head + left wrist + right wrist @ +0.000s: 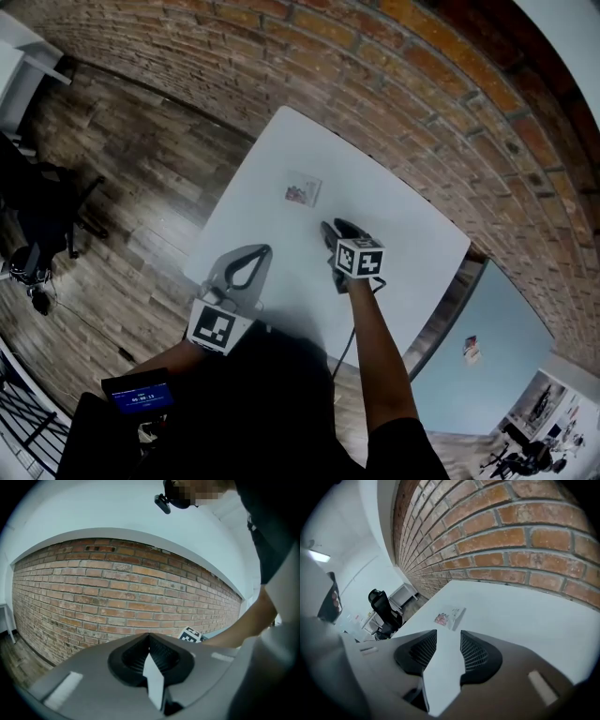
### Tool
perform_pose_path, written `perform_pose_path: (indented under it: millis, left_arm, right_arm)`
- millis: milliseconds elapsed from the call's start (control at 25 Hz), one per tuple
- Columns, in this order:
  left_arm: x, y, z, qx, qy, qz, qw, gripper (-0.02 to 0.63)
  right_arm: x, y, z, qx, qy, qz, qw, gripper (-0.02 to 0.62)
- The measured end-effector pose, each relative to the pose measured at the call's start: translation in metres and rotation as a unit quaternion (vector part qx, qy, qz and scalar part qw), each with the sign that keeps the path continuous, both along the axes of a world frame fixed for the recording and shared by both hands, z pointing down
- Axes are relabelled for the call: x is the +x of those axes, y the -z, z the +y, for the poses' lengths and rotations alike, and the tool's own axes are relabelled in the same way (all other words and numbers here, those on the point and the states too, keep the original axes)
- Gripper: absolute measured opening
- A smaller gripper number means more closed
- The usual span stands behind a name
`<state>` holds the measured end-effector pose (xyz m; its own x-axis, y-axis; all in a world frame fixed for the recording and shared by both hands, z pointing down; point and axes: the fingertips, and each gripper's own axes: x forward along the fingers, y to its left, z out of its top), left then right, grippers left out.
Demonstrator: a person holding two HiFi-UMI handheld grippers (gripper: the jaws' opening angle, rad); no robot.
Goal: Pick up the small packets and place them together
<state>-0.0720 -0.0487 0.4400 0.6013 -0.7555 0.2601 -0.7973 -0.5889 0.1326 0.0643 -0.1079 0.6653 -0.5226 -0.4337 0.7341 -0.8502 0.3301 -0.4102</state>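
The left gripper [261, 253], jaws pressed together on nothing, sits at the surface's [403, 225] near edge, with the packets [303, 191] apart at its 1 o'clock. The right gripper [335, 225], jaws spread and empty, has the packets near at its 11 o'clock.

Packets [303, 191]: too small for you to count, print unreadable; touching or overlapping, can't tell which. Table [412, 225]: near edge hidden under your body and arms. Screen [141, 398] by your left arm: digits too small to read. Chair [42, 220]: dark, cut off at the frame's left edge.
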Motion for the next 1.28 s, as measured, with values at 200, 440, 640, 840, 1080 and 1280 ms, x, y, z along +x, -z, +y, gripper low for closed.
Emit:
perform_pose_path:
  millis: [200, 440, 640, 840, 1080, 1280]
  left_arm:
    - [-0.007, 0.002, -0.013, 0.006, -0.016, 0.005, 0.9998, 0.000]
    - [-0.020, -0.005, -0.022, -0.006, -0.020, 0.010, 0.9997, 0.000]
    - [-0.033, -0.014, -0.026, -0.015, -0.005, 0.016, 0.9997, 0.000]
    - [-0.034, -0.023, -0.024, -0.025, -0.010, 0.010, 0.9996, 0.000]
    - [-0.038, -0.025, -0.023, -0.030, -0.011, 0.019, 0.9993, 0.000]
    - [-0.044, -0.027, -0.023, -0.035, -0.007, 0.016, 0.9992, 0.000]
  right_arm:
    - [-0.010, -0.032, -0.029, -0.046, -0.045, -0.020, 0.998, 0.164]
    - [-0.019, -0.058, -0.042, -0.080, -0.062, -0.034, 0.994, 0.163]
    - [-0.014, -0.063, -0.050, -0.091, -0.086, -0.037, 0.991, 0.093]
    - [-0.022, -0.059, -0.049, -0.099, -0.105, -0.063, 0.988, 0.149]
    - [-0.028, -0.058, -0.050, -0.106, -0.104, -0.069, 0.987, 0.118]
    - [-0.041, -0.063, -0.046, -0.126, -0.090, -0.085, 0.984, 0.080]
